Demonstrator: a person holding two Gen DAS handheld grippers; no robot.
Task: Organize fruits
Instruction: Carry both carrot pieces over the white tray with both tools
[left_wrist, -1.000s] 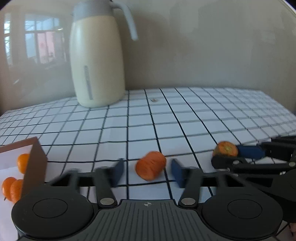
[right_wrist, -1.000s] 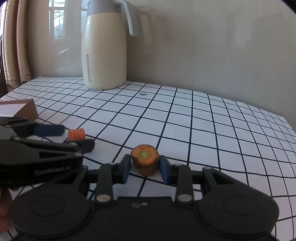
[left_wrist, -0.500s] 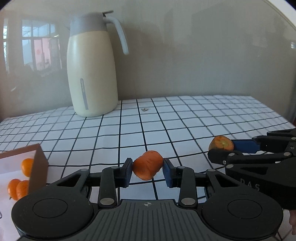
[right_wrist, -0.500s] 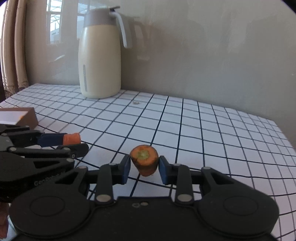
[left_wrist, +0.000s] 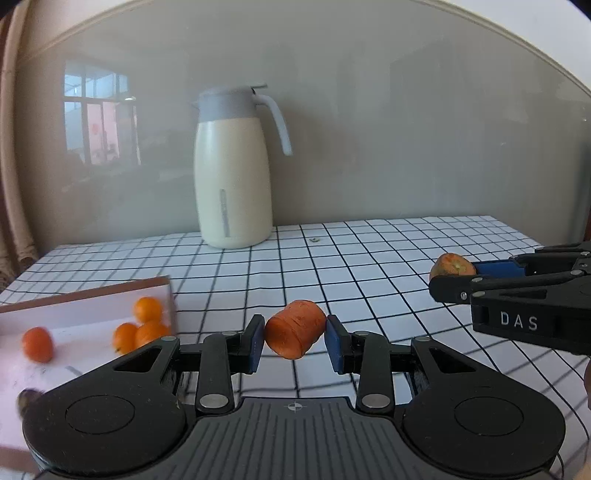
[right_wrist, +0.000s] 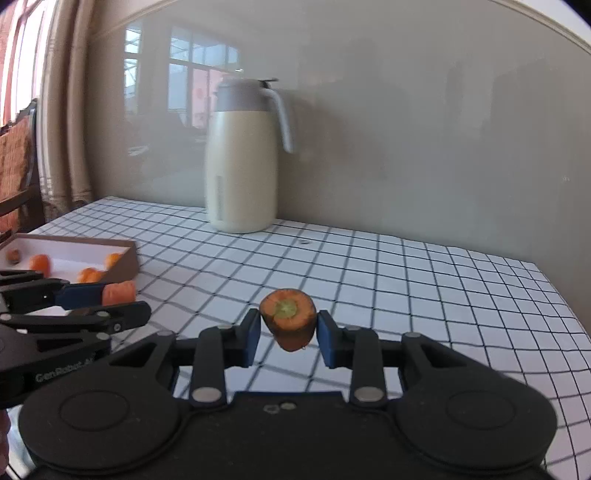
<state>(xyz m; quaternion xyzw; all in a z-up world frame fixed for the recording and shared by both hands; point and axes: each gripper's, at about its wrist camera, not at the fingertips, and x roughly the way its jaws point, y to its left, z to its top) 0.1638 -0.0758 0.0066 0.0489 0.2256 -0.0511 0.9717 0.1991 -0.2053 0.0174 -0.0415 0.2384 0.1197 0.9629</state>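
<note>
My left gripper (left_wrist: 294, 341) is shut on an orange carrot chunk (left_wrist: 294, 328) and holds it above the checked tablecloth. My right gripper (right_wrist: 287, 336) is shut on a second carrot chunk (right_wrist: 288, 318) with a greenish cut face, also lifted off the table. Each gripper shows in the other's view: the right one with its chunk (left_wrist: 451, 266) at the right, the left one with its chunk (right_wrist: 119, 292) at the left. A brown box with a white inside (left_wrist: 92, 291) lies at the left and holds several small oranges (left_wrist: 147, 309); it also shows in the right wrist view (right_wrist: 122, 258).
A tall cream thermos jug (left_wrist: 233, 173) with a grey lid stands at the back of the table near the wall. A small dark speck (left_wrist: 314, 240) lies on the cloth beside it. A curtain and chair (right_wrist: 18, 162) are at the far left.
My left gripper closed on its carrot chunk, and both grippers rose with their chunks. The box of oranges has come further into view at the left.
</note>
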